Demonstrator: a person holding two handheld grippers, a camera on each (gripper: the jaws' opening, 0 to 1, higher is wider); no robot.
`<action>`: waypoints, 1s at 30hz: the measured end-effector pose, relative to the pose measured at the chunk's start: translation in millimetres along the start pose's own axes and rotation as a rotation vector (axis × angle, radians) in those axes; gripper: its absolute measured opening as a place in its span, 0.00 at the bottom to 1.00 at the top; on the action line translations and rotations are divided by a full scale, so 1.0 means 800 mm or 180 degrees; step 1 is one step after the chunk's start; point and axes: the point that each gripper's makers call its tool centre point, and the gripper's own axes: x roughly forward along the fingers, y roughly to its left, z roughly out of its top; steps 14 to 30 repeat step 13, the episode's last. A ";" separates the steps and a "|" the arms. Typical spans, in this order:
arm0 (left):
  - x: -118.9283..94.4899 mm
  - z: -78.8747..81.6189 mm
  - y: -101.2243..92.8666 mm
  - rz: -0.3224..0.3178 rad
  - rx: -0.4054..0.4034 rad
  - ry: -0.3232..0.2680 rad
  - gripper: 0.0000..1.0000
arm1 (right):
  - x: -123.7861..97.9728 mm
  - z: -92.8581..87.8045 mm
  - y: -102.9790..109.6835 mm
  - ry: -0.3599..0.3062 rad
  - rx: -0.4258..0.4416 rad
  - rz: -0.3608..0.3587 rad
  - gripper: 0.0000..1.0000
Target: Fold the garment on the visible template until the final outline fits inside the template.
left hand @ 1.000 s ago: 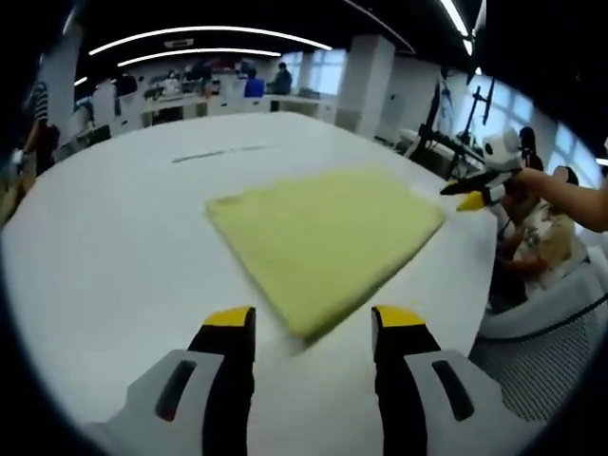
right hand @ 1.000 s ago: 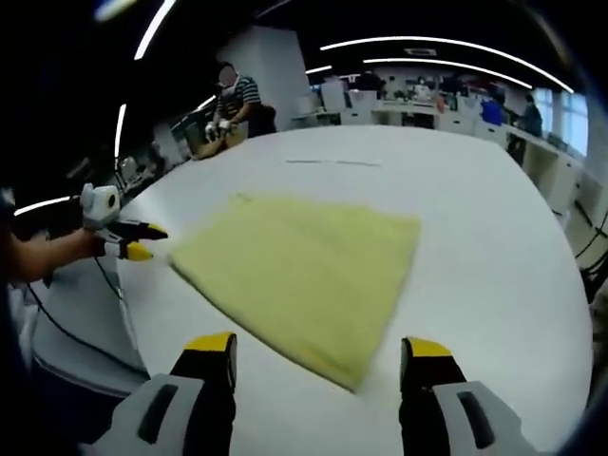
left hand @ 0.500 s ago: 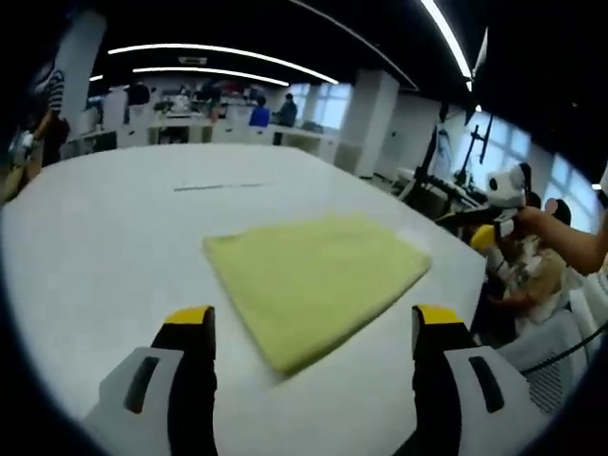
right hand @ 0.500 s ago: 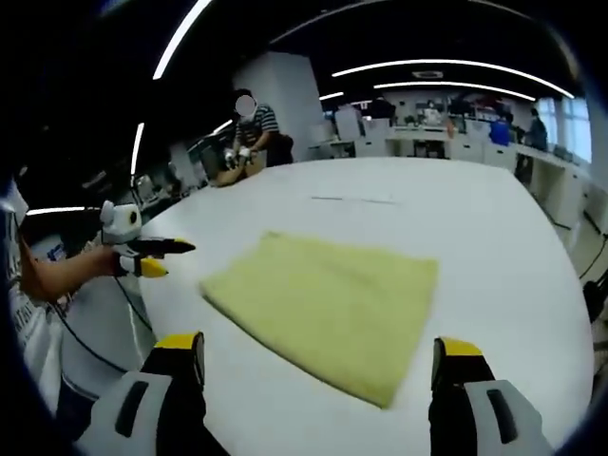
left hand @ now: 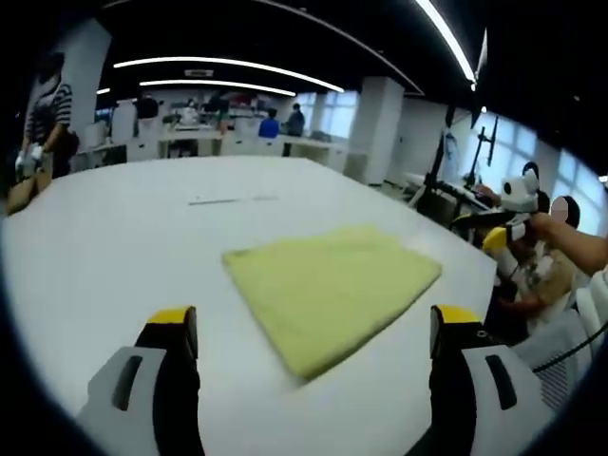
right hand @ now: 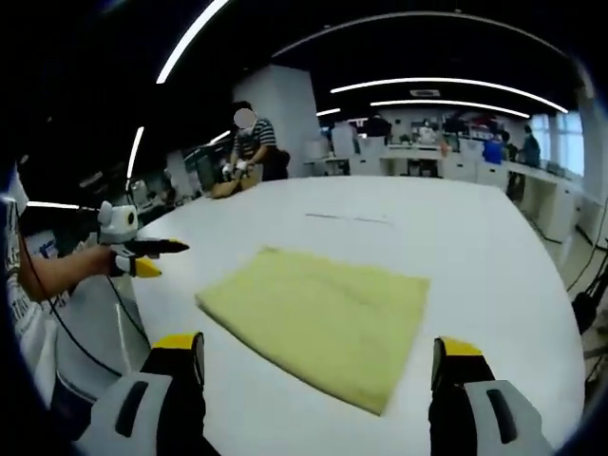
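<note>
While both views have drawn back, folded garment [left hand: 332,290] unmoved on table [left hand: 114,237]

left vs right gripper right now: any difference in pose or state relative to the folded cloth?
Left gripper: jaws wide apart, its view meeting the yellow cloth at a corner. Right gripper: jaws equally wide, its view facing a long edge of the cloth. In the other's view, the left gripper sits off the table's edge with tips close together, while the right one's yellow tip hangs down past the far edge. Shared: both are empty, clear of the cloth, yellow-tipped.
</note>
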 end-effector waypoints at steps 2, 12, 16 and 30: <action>-0.001 0.000 0.002 0.0025 -0.0006 -0.0007 0.99 | -0.001 0.000 0.001 0.0003 -0.0002 -0.0023 0.99; -0.004 -0.005 0.007 0.0075 0.0030 0.0072 0.99 | 0.000 -0.006 0.004 0.0062 -0.0018 -0.0070 0.98; -0.004 -0.005 0.008 0.0075 0.0031 0.0073 0.99 | 0.001 -0.007 0.004 0.0072 -0.0021 -0.0072 0.98; -0.004 -0.005 0.008 0.0075 0.0031 0.0073 0.99 | 0.001 -0.007 0.004 0.0072 -0.0021 -0.0072 0.98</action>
